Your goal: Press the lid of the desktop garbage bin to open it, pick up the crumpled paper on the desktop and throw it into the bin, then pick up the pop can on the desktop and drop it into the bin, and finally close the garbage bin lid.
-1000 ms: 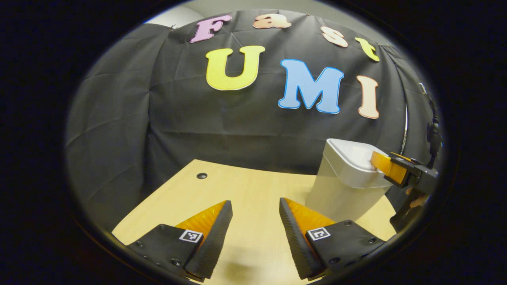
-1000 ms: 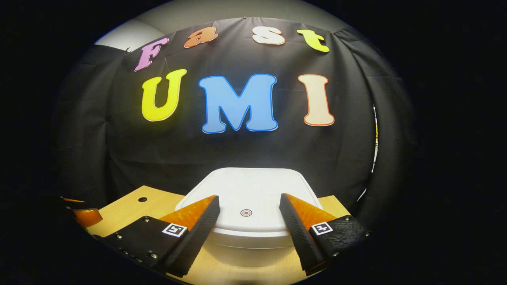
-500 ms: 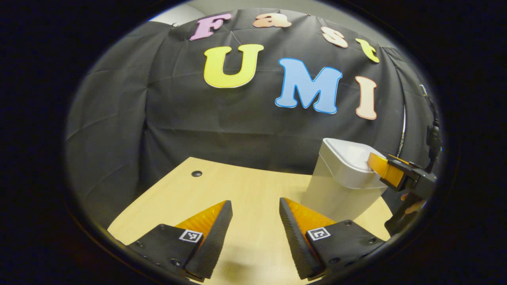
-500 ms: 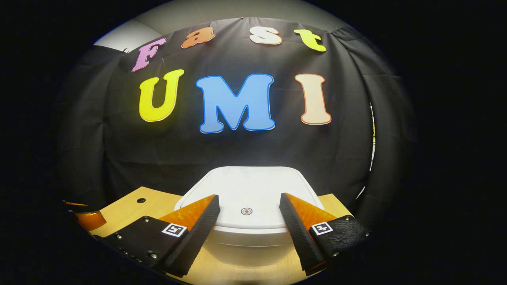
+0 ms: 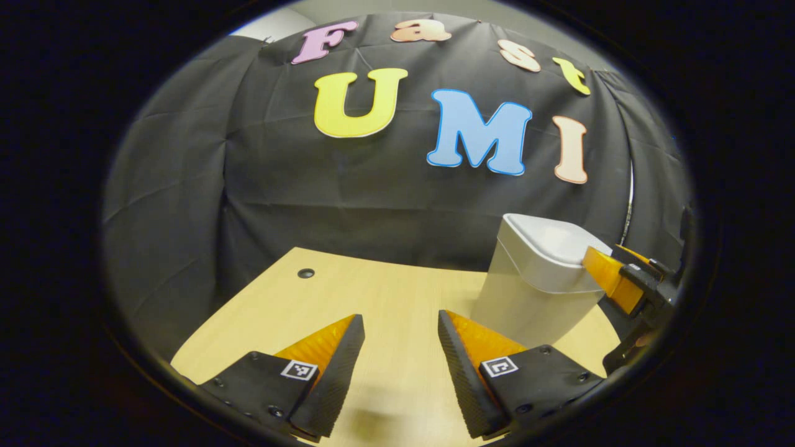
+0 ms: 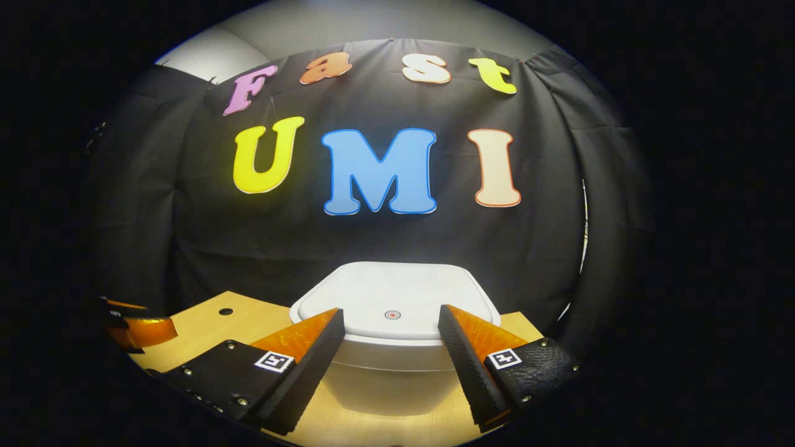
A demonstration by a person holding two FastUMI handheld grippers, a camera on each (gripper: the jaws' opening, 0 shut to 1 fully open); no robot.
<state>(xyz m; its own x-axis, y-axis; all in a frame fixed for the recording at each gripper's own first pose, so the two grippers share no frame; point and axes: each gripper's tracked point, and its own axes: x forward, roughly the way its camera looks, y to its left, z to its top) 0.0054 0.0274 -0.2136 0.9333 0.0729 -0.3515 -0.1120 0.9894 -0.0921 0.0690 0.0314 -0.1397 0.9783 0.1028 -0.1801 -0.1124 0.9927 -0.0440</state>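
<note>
The white desktop bin stands straight ahead in the right gripper view, its lid down flat, with a small red dot near the lid's front. My right gripper is open, its fingertips level with the lid's front rim, one on each side, with nothing between them. In the left gripper view the bin is at the right, and the right gripper sits at the near edge of the lid. My left gripper hovers open over the bare wooden table.
The table has a small round hole near its back left. Black cloth walls close the booth behind the bin and at the left. The left gripper shows at the left edge of the right gripper view.
The right gripper has drawn back a little from the lid, so the bin looks slightly farther and lower. The lid stays down. The left gripper has barely shifted.
</note>
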